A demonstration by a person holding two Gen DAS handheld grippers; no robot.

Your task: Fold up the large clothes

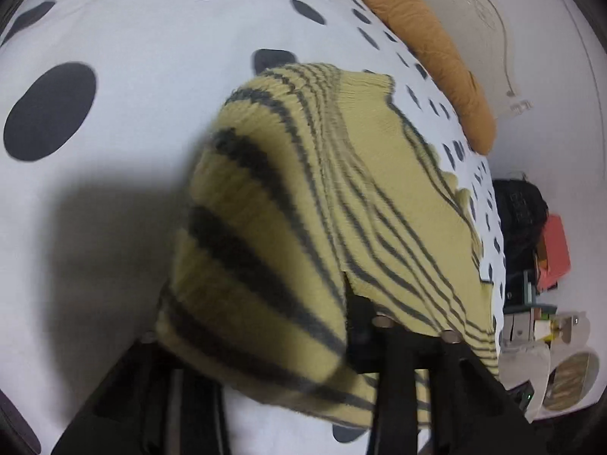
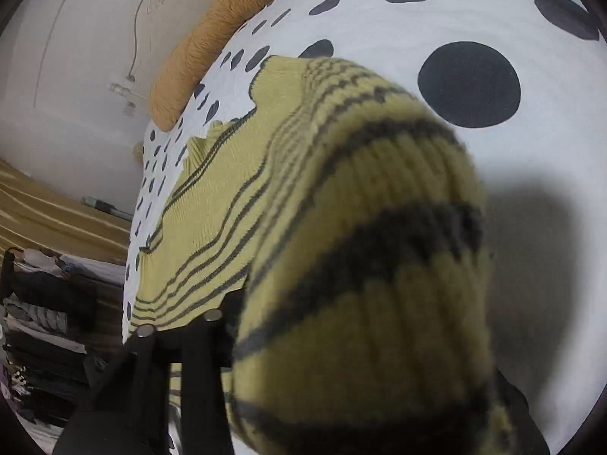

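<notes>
Your left tool [image 1: 288,345] has a thick fold of the yellow knit sweater [image 1: 379,197] bunched between its black fingers [image 1: 394,386]; the cloth hides the pads, so you cannot tell whether they pinch it or merely stand around it. The fold bulges up close to the lens, blurred, its broad dark stripes running across it, and covers the finger on the left of the view almost entirely.

Your right tool [image 2: 303,345] is in the mirror of that pose: a ribbed, striped roll of the same sweater [image 2: 235,204] fills the space between its fingers [image 2: 197,379] and swallows the one on the right of the view. Here too the pads are covered, and whether they press on the knit cannot be told.

Beyond both tools the rest of the sweater lies spread flat on the bed [image 1: 125,38], thin dark stripes fanning away from you, and its far edge is scalloped along one side. Beneath it is a white cover printed with dark spots [image 2: 468,83], large ones near you and small ones further off. Each tool throws a dark shadow [image 1: 110,250] on the cover beside the raised fold.

An orange-brown pillow [image 1: 436,60] rests at the far edge of the bed, against a pale wall [image 2: 76,57]. Off the bedside, the left wrist view shows a dark bag [image 1: 519,208] and a reddish box [image 1: 555,250], and the right wrist view shows stacked folded clothing [image 2: 41,333] low at the left
</notes>
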